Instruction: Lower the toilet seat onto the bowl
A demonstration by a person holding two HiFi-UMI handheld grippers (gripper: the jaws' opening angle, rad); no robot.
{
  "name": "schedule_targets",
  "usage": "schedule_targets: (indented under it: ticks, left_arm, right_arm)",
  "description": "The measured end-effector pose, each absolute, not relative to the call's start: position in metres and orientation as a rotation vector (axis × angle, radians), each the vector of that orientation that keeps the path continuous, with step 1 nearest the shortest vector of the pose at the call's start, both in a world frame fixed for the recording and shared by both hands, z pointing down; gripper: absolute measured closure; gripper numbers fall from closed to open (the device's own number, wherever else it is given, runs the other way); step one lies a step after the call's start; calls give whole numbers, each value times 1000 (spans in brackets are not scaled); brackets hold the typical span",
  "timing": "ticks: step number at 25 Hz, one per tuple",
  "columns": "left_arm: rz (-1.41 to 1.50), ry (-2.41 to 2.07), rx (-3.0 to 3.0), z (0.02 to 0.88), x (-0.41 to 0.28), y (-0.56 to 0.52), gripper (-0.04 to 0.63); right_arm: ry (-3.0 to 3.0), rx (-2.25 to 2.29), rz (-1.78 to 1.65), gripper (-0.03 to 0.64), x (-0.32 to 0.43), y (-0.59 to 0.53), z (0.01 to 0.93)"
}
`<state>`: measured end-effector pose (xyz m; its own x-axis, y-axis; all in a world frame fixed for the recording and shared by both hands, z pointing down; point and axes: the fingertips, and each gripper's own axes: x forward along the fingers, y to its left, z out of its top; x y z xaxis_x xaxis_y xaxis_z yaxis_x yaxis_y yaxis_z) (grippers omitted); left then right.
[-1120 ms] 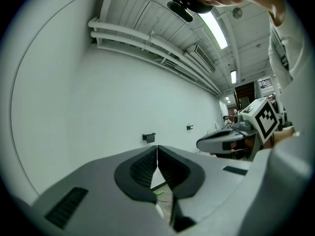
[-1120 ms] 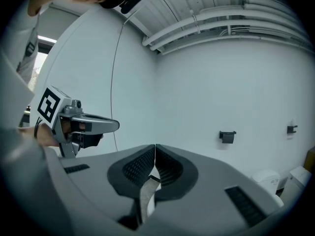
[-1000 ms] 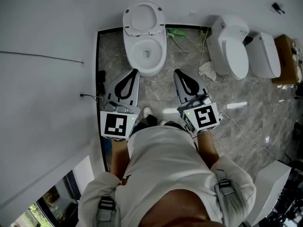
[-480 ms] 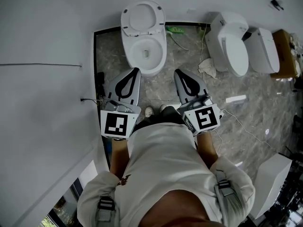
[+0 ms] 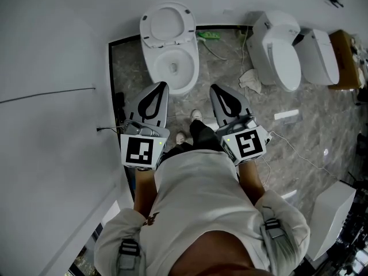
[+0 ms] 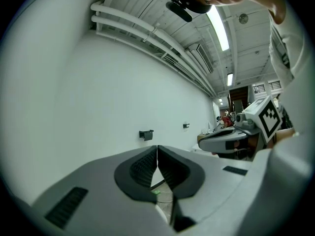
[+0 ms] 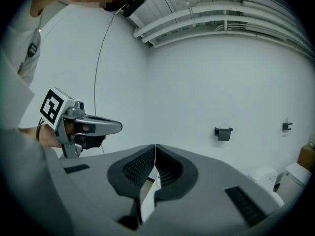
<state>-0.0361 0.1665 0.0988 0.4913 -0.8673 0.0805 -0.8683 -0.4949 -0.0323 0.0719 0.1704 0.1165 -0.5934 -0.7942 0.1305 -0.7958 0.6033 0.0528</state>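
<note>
In the head view a white toilet stands against the far wall, its open bowl (image 5: 171,68) facing me and its seat (image 5: 167,25) raised behind the bowl. My left gripper (image 5: 163,85) is held level just short of the bowl's front left. The right gripper (image 5: 214,88) is level beside it, off the bowl's front right. Both are shut with nothing between the jaws and touch nothing. In the left gripper view the left gripper (image 6: 157,148) points at a bare white wall. The right gripper view shows the right gripper (image 7: 155,146) closed too, with the left gripper (image 7: 83,127) beside it.
Two more white toilets (image 5: 282,56) (image 5: 319,56) stand at the right, with a crumpled cloth (image 5: 250,80), a green item (image 5: 208,37) and a white bar (image 5: 286,115) on the marble floor. A white wall runs along the left. A dark holder (image 7: 223,132) hangs on the far wall.
Both grippers have moved closer to the toilet bowl, still shut. A foot has stepped forward between them.
</note>
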Motion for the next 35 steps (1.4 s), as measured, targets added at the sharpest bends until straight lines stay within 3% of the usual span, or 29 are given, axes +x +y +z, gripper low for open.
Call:
schedule_targets:
  ticks: [21,35]
  left_arm:
    - [207,-1778,2578,88,14,55,572]
    - [221,-1731,2610,102,-18,28,572]
  right_arm:
    - [-2816,1126,35,595,119,37,114]
    - [-2791,1130,27,595,77,10,121]
